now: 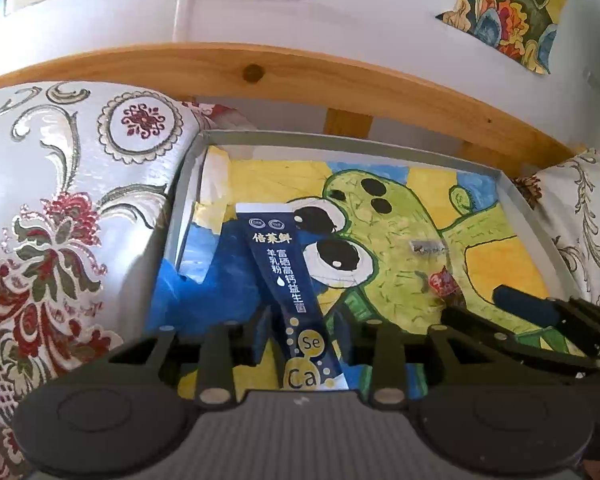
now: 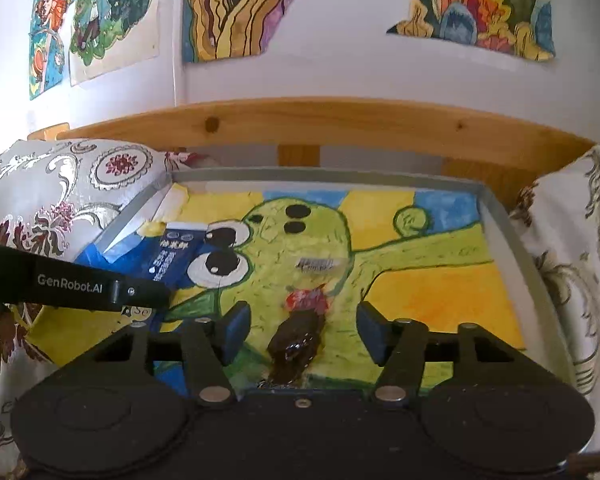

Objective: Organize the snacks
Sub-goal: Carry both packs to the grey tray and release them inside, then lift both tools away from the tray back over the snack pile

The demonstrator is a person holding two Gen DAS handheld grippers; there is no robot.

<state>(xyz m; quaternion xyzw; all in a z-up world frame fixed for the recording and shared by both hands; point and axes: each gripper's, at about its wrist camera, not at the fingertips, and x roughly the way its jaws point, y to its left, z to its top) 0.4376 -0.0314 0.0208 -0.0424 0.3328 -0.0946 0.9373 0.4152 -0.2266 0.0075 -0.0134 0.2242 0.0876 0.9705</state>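
A grey tray [image 1: 340, 136] lined with a painting of a green creature holds the snacks. A navy stick sachet [image 1: 284, 276] with white writing lies flat at the tray's left. Its near end sits between the fingers of my left gripper [image 1: 306, 336], which is open with gaps on both sides. In the right wrist view the sachet [image 2: 176, 256] shows past the left gripper's finger [image 2: 140, 292]. My right gripper [image 2: 304, 332] stands open around a brown snack in a clear wrapper with a red end [image 2: 298, 340]. That snack [image 1: 444, 284] lies mid-tray.
Floral cushions press against the tray on the left [image 1: 60, 220] and right [image 2: 572, 260]. A wooden rail [image 2: 320, 120] runs behind it, under a white wall with drawings. A small clear labelled wrapper [image 2: 320, 264] lies beyond the brown snack.
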